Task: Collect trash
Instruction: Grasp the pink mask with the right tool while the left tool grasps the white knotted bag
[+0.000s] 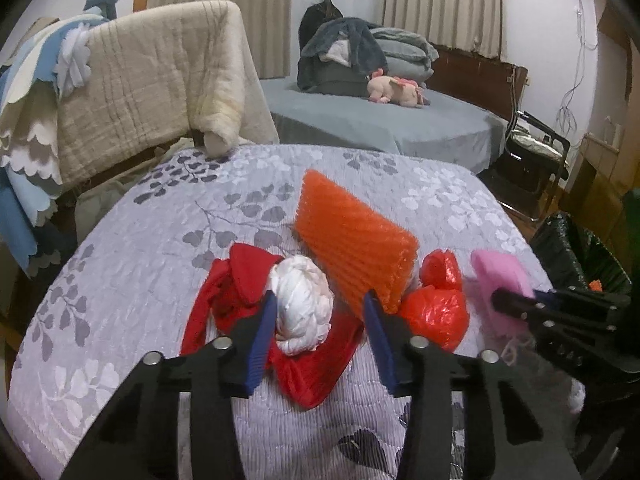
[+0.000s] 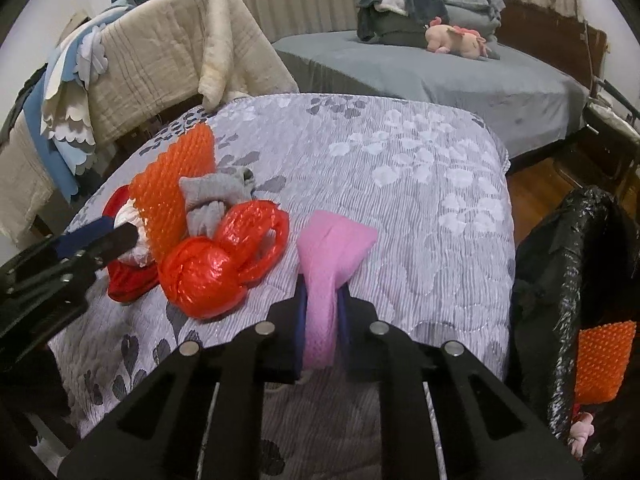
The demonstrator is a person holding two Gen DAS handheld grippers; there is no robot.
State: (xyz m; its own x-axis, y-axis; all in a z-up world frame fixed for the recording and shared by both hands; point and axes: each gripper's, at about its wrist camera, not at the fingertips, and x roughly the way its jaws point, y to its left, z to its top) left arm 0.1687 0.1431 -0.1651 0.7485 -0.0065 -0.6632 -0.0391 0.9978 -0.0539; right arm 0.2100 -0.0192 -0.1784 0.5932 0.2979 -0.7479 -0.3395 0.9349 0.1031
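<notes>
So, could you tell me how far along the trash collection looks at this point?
Begun: an orange foam piece already sits in the black trash bag. In hand: the right gripper is shut on the pink foam net; the open left gripper flanks the white wad. Left: red bag, orange foam sheet, red net, grey wad.

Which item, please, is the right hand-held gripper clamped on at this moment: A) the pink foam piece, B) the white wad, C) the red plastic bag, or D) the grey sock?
A: in the right wrist view, the right hand-held gripper has its two blue fingers pressed against either side of the pink foam piece, while the red plastic bag lies untouched to its left.
</notes>
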